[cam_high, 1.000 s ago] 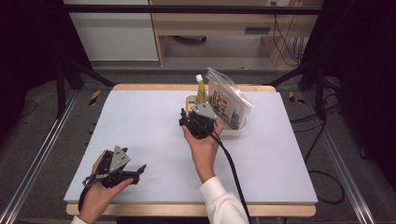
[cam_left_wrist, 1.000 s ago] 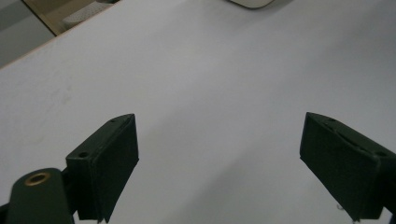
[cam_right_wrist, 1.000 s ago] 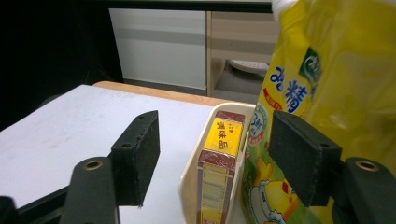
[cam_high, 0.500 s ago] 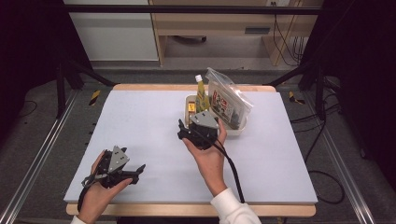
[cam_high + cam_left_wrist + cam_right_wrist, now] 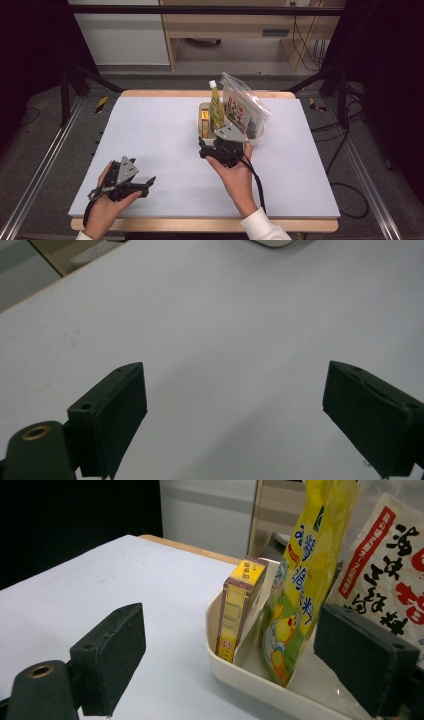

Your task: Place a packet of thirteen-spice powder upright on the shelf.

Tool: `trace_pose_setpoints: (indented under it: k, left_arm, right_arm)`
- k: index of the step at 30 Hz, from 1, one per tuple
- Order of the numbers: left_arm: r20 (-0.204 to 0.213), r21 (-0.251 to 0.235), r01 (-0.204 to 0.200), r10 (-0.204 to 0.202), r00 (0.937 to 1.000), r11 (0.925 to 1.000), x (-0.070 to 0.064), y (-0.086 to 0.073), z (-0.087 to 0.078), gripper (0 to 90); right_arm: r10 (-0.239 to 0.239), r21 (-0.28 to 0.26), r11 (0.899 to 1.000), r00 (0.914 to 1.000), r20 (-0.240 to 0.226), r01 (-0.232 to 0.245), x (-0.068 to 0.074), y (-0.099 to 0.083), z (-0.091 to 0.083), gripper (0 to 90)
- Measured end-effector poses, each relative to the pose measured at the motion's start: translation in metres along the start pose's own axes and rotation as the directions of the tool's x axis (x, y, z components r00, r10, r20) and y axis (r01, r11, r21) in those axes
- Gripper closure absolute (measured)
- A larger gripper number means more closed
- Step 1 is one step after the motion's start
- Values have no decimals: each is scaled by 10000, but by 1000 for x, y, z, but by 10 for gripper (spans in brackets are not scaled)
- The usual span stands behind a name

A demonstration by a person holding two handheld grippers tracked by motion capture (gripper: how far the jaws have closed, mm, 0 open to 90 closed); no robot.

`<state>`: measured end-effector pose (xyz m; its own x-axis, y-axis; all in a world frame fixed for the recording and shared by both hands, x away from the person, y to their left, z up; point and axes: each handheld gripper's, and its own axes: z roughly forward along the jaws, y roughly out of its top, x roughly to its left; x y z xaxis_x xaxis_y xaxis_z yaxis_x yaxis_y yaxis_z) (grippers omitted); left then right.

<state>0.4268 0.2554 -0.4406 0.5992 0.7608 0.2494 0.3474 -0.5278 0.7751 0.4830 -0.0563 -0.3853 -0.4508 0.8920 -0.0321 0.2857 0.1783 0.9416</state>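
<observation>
High view: right gripper [image 5: 207, 151] sits just off the near wall of the white tray [image 5: 204, 131], which stands toward the table's far edge, right of centre. Jaws wide apart, holding nothing, so it lines up on the upright small yellow box [image 5: 239, 609] at the tray's left end, beside the yellow pouch [image 5: 296, 580]. Left gripper [image 5: 142, 184] rests parked near the front-left corner, jaws spread, empty.

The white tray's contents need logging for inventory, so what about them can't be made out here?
- Yellow box: front face turned away in the right claw view; too small in the high view.
- Yellow bottle: cap cut off by the top edge.
- Clear bag: partly behind the right claw, cut by the right edge.
- White tray: floor hidden by items.
</observation>
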Motion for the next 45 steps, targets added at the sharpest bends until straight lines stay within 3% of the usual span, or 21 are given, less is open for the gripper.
trace_pose_setpoints:
  k: [5,15,30,39,45]
  left_arm:
    - [15,54,-7,7,10000,10000,0,-1,0,100]
    - [-3,107,28,-28,10000,9999,0,-1,1,93]
    - [17,151,-20,20,10000,9999,1,-2,1,84]
    - [72,90,70,-70,9999,9999,2,-3,0,67]
    - [80,14,21,-22,10000,10000,2,-4,-1,53]
  right_arm:
    - [120,238,9997,9989,-453,-110,-5,-4,-6,139]
    - [-81,309,9995,9977,-668,101,-19,-9,-21,101]
    - [-444,556,9973,9972,-600,478,-35,-16,-33,84]
    - [-339,825,9958,9978,-563,385,-49,-22,-43,78]
    - [-463,998,9938,9985,-283,489,-61,-26,-52,75]
